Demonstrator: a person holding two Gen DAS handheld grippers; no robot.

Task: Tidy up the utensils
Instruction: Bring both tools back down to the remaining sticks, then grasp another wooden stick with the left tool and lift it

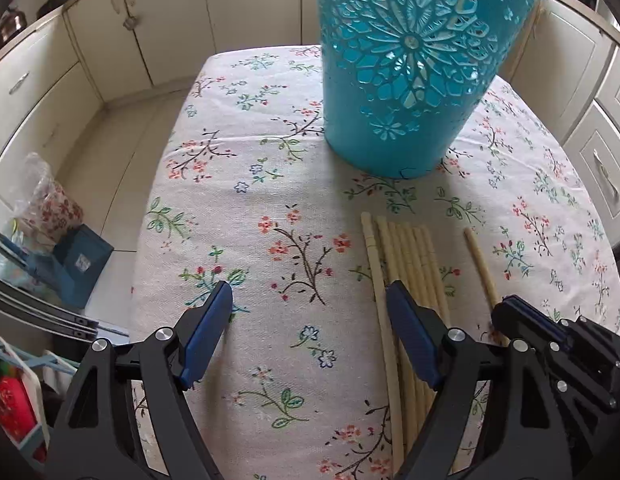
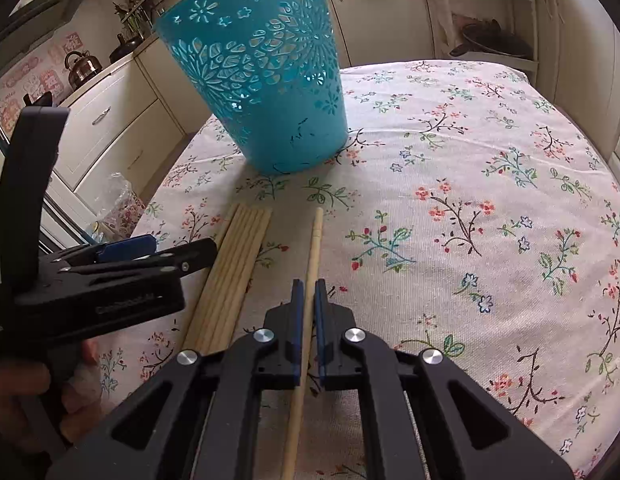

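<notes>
One chopstick (image 2: 313,256) clamped in right gripper (image 2: 308,286); left gripper (image 1: 307,300) gapes.

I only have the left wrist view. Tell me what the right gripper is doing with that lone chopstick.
Observer: The right gripper is shut on the single chopstick, which still lies on the tablecloth.
Operator: Report the basket's top.
Observer: The blue basket stands upright; its rim shows here, its inside does not.
Operator: Describe the left gripper from outside.
Observer: The left gripper is open beside the chopstick bundle, gripping none; a hand holds its handle.
</notes>
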